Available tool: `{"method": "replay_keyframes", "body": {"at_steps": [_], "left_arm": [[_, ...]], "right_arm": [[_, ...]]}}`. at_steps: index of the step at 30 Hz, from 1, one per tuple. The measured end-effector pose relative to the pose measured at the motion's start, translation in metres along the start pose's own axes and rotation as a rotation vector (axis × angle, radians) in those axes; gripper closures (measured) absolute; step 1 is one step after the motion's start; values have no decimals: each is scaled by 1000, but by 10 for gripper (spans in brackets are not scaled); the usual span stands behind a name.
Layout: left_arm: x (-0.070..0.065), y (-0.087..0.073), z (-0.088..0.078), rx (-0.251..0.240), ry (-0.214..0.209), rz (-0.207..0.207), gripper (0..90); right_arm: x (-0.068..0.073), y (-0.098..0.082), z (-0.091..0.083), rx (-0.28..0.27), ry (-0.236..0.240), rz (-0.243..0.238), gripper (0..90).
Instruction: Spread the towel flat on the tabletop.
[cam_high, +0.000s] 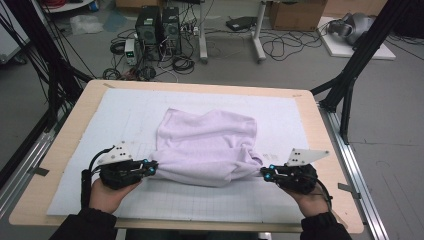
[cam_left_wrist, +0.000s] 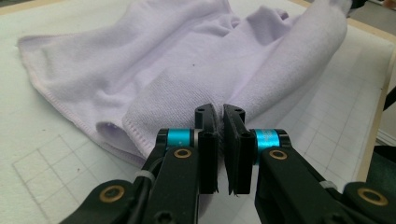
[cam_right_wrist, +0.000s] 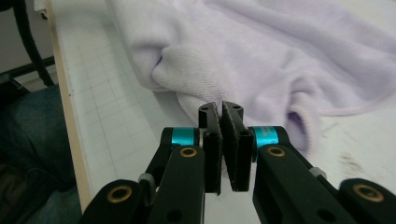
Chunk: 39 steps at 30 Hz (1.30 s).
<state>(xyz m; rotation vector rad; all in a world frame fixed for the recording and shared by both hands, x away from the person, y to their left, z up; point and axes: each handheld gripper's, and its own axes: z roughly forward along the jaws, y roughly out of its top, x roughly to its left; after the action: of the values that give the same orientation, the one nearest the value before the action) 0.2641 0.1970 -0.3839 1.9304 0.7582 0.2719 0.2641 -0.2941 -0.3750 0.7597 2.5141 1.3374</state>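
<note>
Lavender towel (cam_high: 207, 145) rumpled mid-mat, toward the near edge. Our left gripper (cam_high: 150, 166) and right gripper (cam_high: 266, 173) each pinch a near corner. Next, probably: lift evenly and fold toward the far edge.

Tool (cam_left_wrist: 219, 122) apparently pinching lilac towel (cam_left_wrist: 177, 60)

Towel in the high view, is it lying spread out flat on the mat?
No, the lilac towel is bunched and lifted along its near edge, pinched by the left gripper and right gripper.
</note>
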Motion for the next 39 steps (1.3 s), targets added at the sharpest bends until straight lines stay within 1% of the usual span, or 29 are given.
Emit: {"method": "replay_keyframes", "body": {"at_steps": [2,3,5,6,7,8,10,11,12,13,14,15,16,17,18,19,21,22,23,25,27,29,30,31,32,33,36,38,39], "left_arm": [[1,1,3,0,2,-4,842],[3,2,6,6,9,1,842],[7,3,17,15,27,-3,841],[10,4,25,26,39,-6,841],[14,5,33,38,50,-9,841],[19,6,42,59,70,-4,841],[29,5,59,86,103,-27,840],[34,3,67,111,118,-21,840],[39,1,72,130,121,-31,839],[42,-1,76,136,119,-45,838],[44,-1,77,138,118,-46,832],[44,-1,76,132,111,-50,826],[43,0,74,125,114,-45,812],[42,1,69,111,120,-37,779],[41,1,66,103,122,-38,729],[40,2,59,85,117,-38,711],[37,4,46,60,122,-31,659],[35,3,41,43,116,-35,650],[34,3,35,31,110,-32,645],[30,-1,28,25,99,-27,639],[27,-7,28,42,79,-21,641],[24,-14,32,67,60,-20,643],[23,-17,36,79,46,-14,641],[23,-20,40,89,30,-15,629],[23,-21,45,101,12,-17,598],[23,-23,50,112,4,-10,561],[23,-23,61,146,17,11,565],[23,-24,68,165,46,29,621],[23,-25,71,168,53,38,648]], "right_arm": [[-5,0,-8,-9,-19,12,869],[-9,0,-10,-8,-32,13,869],[-20,0,-7,11,-53,38,869],[-25,0,-2,28,-67,45,869],[-32,0,5,36,-75,64,868],[-38,0,13,49,-80,80,868],[-50,-1,32,82,-91,110,866],[-56,-2,41,102,-101,118,863],[-60,-2,49,118,-103,128,857],[-64,-3,55,127,-100,143,849],[-67,-4,59,126,-93,153,829],[-68,-4,61,116,-93,150,797],[-67,-3,61,107,-100,155,739],[-65,-2,58,93,-108,158,710],[-61,-1,52,61,-107,152,680],[-60,0,50,47,-109,148,680],[-49,3,38,-1,-106,122,678],[-42,4,34,-18,-94,107,676],[-36,5,32,-29,-84,89,676],[-24,5,34,-23,-57,62,676],[-16,3,43,-13,-22,42,671],[-12,2,54,15,-17,26,652],[-11,2,61,25,-6,29,639],[-10,2,69,36,-1,28,627],[-10,4,77,45,2,25,622],[-10,6,84,52,10,29,607],[-9,15,105,45,16,21,582],[-7,20,117,60,21,17,587],[-6,21,123,75,11,12,602]]}}
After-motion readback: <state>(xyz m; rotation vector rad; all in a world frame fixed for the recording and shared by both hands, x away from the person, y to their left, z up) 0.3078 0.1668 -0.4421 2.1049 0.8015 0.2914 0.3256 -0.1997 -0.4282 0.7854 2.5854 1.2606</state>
